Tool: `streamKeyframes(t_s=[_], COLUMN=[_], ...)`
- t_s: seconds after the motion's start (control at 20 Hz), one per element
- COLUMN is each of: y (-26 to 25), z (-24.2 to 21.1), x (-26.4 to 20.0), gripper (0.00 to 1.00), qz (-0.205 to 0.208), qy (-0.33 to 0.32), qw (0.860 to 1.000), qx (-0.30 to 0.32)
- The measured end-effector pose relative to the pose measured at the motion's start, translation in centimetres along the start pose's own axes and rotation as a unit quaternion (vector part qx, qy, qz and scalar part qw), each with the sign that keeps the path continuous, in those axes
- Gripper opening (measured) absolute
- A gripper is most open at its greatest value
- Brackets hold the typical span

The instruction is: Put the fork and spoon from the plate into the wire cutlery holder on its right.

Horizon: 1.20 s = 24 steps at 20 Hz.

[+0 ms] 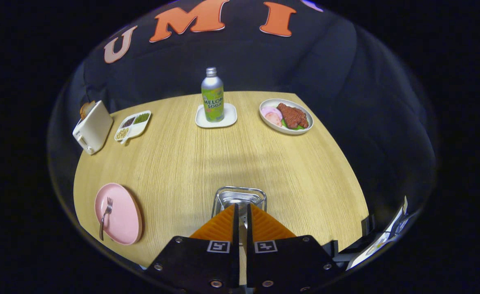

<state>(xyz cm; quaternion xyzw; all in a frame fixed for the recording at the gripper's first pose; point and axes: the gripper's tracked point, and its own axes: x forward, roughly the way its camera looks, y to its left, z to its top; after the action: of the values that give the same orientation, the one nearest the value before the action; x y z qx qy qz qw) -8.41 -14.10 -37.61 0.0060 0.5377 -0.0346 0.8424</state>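
Observation:
A pink plate (121, 214) lies on the wooden table, left of my fingers, with a metal fork (104, 218) resting on its left half. The wire cutlery holder (240, 196) stands to the plate's right, directly ahead of and under my fingertips. My gripper (242, 208) hangs over the holder's near rim, its orange fingers (219, 226) drawn almost together. A thin silvery strip, the spoon's handle (242, 219), shows in the narrow slit between them, pointing down into the holder. The rest of the spoon is hidden by the fingers.
A soda bottle (213, 96) stands on a white coaster at the table's far middle. A plate of meat and ham (286, 116) sits far right, a divided dish (132, 125) and a toaster (92, 127) far left. Papers (380, 241) lie off the right edge.

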Motion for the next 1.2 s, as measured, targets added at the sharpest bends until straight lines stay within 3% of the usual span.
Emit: streamKeyframes(t_s=[0.25, 0.6, 0.75, 0.9, 1.05, 1.2], y=[-0.1, 1.9, 4.8, 8.6, 13.0, 17.3], z=[6.1, 12.7, 13.5, 13.0, 11.6, 9.9], x=[-4.2, -14.8, -17.9, -18.9, -18.9, -18.6], gripper=[0.08, 0.09, 0.09, 0.30, 0.33, 0.61], qz=[-0.010, -0.032, -0.033, -0.018, 0.000, 0.023], qy=[-0.149, -0.362, -0.408, -0.419, -0.422, -0.407], qw=[0.987, 0.930, 0.912, 0.907, 0.905, 0.912], qx=[0.058, 0.044, 0.039, 0.039, 0.046, 0.047])
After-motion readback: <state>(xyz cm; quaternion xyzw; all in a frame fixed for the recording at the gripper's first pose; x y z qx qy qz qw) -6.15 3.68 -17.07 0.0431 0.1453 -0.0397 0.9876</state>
